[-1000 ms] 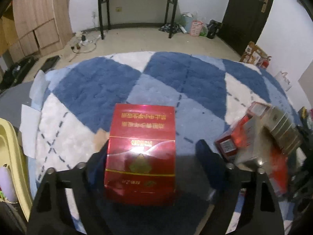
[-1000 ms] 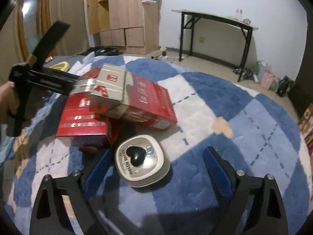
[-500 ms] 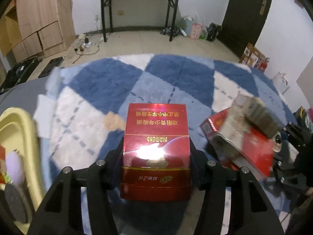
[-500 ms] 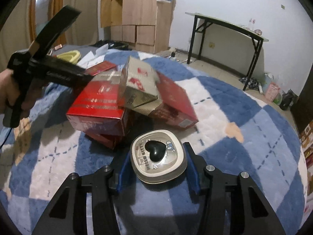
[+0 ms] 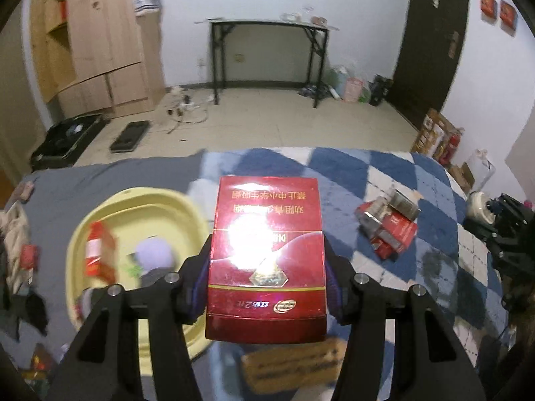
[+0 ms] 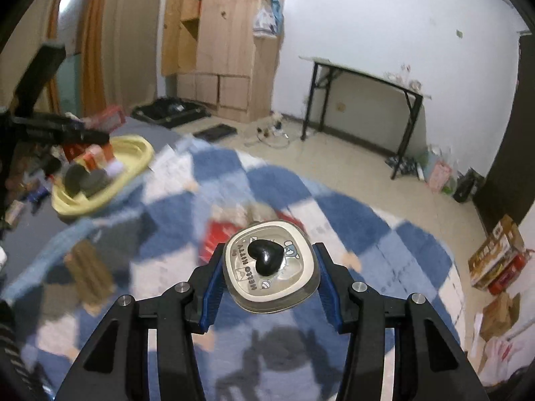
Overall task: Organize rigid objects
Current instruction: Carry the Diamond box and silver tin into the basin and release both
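My left gripper [image 5: 267, 277] is shut on a shiny red carton [image 5: 267, 254] and holds it in the air above the blue-and-white rug, just right of a yellow basin [image 5: 133, 200] that holds several items. My right gripper [image 6: 267, 277] is shut on a cream square Hello Kitty tin [image 6: 269, 264] with a black heart knob, lifted above the rug. A pile of red and silver boxes [image 5: 388, 224] lies on the rug to the right; in the right wrist view it shows blurred behind the tin [image 6: 217, 234]. The right gripper with the tin shows far right in the left wrist view [image 5: 481, 207].
The yellow basin [image 6: 100, 180] sits at the rug's left edge, on a grey mat with scattered clutter [image 5: 20, 260]. A brown flat object [image 5: 294, 361] lies on the rug below my left gripper. A black table [image 5: 267, 53], wooden cabinets [image 5: 100, 50] and a dark door stand behind.
Both grippers have closed on their objects and lifted them off the rug. The left one has swung left toward the yellow basin with the red carton.
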A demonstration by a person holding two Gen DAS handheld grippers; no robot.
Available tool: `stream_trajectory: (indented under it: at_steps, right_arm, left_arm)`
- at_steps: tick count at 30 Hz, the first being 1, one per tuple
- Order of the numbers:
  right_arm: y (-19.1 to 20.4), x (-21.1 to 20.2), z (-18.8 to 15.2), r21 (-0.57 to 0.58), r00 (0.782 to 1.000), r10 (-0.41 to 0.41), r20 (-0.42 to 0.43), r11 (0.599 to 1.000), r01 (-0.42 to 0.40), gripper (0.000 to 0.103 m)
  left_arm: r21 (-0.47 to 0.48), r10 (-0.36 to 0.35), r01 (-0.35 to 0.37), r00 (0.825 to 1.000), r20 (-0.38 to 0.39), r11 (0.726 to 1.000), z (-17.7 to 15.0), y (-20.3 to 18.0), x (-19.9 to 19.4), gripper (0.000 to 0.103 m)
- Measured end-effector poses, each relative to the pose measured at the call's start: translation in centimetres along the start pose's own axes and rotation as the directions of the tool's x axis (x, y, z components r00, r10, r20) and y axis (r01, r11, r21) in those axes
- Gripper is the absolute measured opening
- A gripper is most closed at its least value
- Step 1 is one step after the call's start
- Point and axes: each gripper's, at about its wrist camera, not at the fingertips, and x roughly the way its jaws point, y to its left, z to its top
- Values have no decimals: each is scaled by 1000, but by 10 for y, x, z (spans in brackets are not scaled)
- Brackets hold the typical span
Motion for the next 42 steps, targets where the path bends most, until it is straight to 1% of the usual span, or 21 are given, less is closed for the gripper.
stream_trajectory:
  at_steps: [3,4,5,7,8,11,13,15,17,19,21,22,24,27,28,30,33,35,38,40,42]
  right_arm:
    - [25,-18,18,13,999,33,31,999,-33,49]
    - [36,-21,25,15,998,49,36,999,-49,49]
    - [44,-24,30,14,997,63,43,998,-64,49]
    - [65,-23,44,3,993,102,60,995,-103,49]
    - [77,-19,51,-3,990,124,61,992,-124,49]
    - [107,8,71,-34,983,178,38,984,-176,49]
    - [130,35,82,-54,976,217,10,975,-216,49]
    - [149,65,87,-48,964,266,-30,962,-267,49]
    - [172,97,91,-69,957,281,-72,956,-286,49]
    - [187,129,95,-50,945,311,-106,947,-317,49]
    - [200,156,104,-44,939,316,-135,945,-325,49]
    - [205,171,108,-47,938,316,-146,944,-325,49]
    - [213,199,114,-61,937,307,-168,945,-321,49]
    - [221,225,118,-94,937,290,-197,945,-312,49]
    - [221,230,120,-92,933,298,-202,942,-321,49]
    - [224,239,123,-99,935,300,-190,942,-322,49]
    - [232,261,123,-97,928,303,-218,939,-329,50]
    - [242,267,123,-135,938,287,-193,940,-315,50]
    - [245,271,120,-119,941,290,-174,943,-312,50]
    - [247,270,119,-108,944,289,-161,945,-308,50]
    - [248,269,117,-104,944,290,-155,946,-308,50]
  left_arm:
    - [-54,43,-41,999,29,998,-5,29,-18,57]
    - [-94,70,-67,997,30,993,-8,43,-21,57]
    - [-125,77,-73,997,30,989,-11,51,-22,57]
    - [-196,60,-52,998,34,979,-17,72,-19,57]
    - [-208,66,-58,997,29,976,-19,79,-16,57]
    - [-228,113,-112,994,-7,967,-20,106,2,57]
    - [-247,142,-147,989,-40,958,-18,126,20,57]
    - [-302,138,-149,989,-57,942,-15,144,36,57]
    - [-341,126,-139,990,-59,930,-12,159,50,57]
    - [-326,132,-153,988,-83,933,-7,166,70,57]
    - [-294,131,-160,985,-115,942,-4,172,89,57]
    - [-295,136,-172,981,-139,940,-3,178,98,57]
    - [-315,116,-160,981,-154,936,-4,188,108,57]
    - [-294,131,-180,975,-178,939,-4,198,125,57]
    - [-292,129,-173,978,-166,941,-4,199,127,57]
    - [-280,144,-179,980,-141,943,-2,199,130,57]
    - [-254,122,-150,985,-125,955,2,191,134,57]
    - [-216,134,-159,983,-126,964,2,185,138,58]
    - [-222,111,-148,979,-170,964,-2,183,150,57]
    - [-205,128,-170,971,-203,964,-9,182,158,57]
    - [-206,121,-166,969,-216,964,-14,182,160,58]
